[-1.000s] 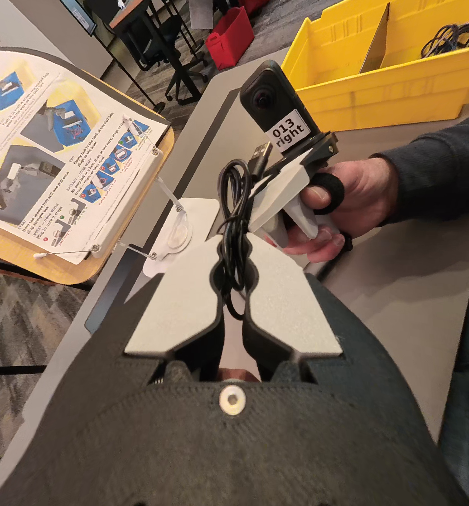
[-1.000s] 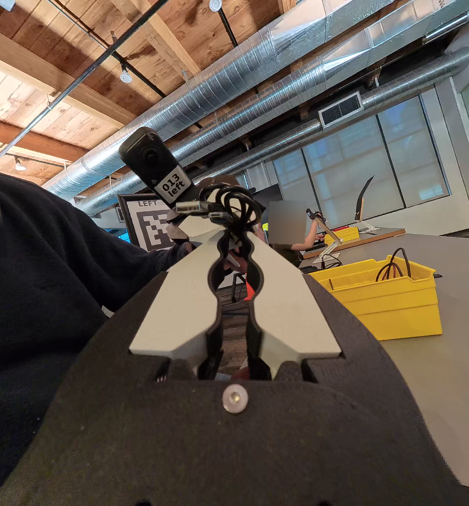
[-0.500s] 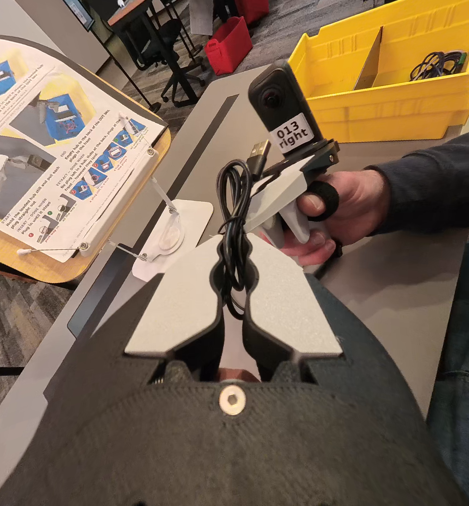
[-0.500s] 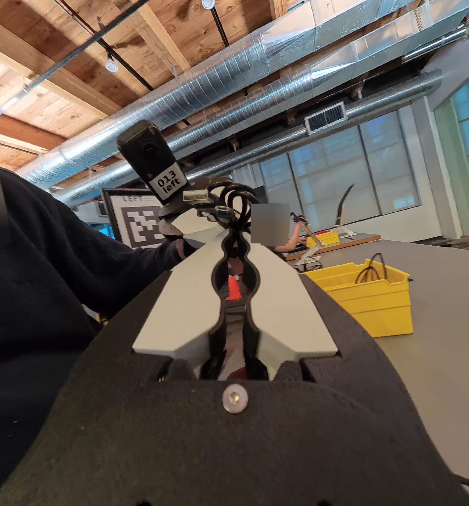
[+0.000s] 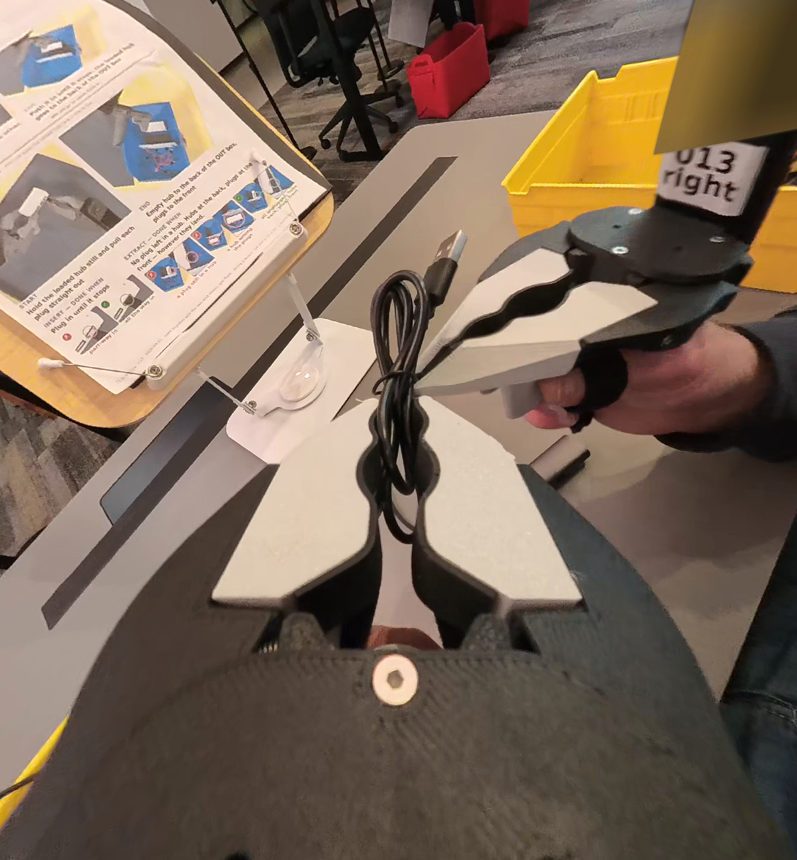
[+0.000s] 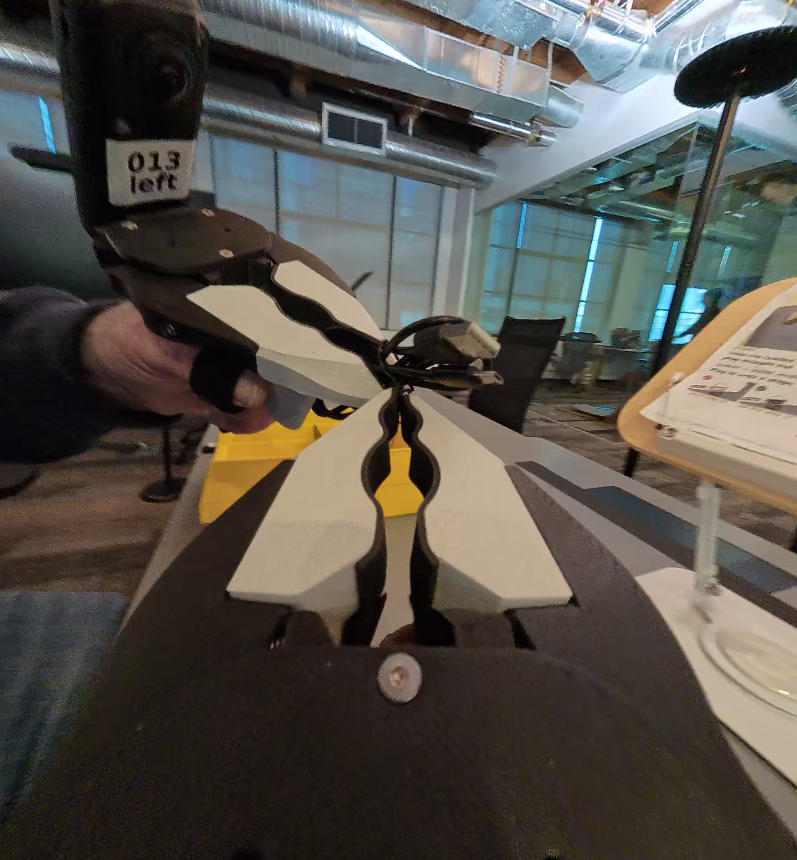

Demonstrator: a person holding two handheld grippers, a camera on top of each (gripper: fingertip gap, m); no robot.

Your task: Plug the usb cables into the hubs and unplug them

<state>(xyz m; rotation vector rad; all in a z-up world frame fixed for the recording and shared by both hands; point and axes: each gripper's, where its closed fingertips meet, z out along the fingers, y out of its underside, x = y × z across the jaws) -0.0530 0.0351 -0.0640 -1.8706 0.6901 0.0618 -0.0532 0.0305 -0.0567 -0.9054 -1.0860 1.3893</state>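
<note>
A coiled black USB cable (image 5: 398, 335) is pinched between the fingertips of my left gripper (image 5: 396, 412), which is shut on it. Its USB-A plug (image 5: 447, 253) points up and away. My right gripper (image 5: 417, 378) comes in from the right, held by a hand, with its tips closed on the same bundle near its wrap. In the right wrist view my right gripper (image 6: 398, 398) is shut at the cable (image 6: 415, 367), the left gripper (image 6: 380, 367) reaches in from the left, and both plugs (image 6: 473, 342) stick out to the right. No hub is in view.
A yellow bin (image 5: 573, 186) stands at the table's far right. An instruction sheet on a wooden board (image 5: 108, 209) rests on a white stand base (image 5: 289, 419) at the left. A red bin (image 5: 447, 70) and office chairs are on the floor beyond. A second yellow bin (image 6: 257, 449) lies behind my right gripper. My two grippers' fingertips are within a few centimetres of each other.
My right gripper has swung from pointing up at the ceiling to lying level, now meeting the cable from the side. The left gripper keeps its hold and has moved closer.
</note>
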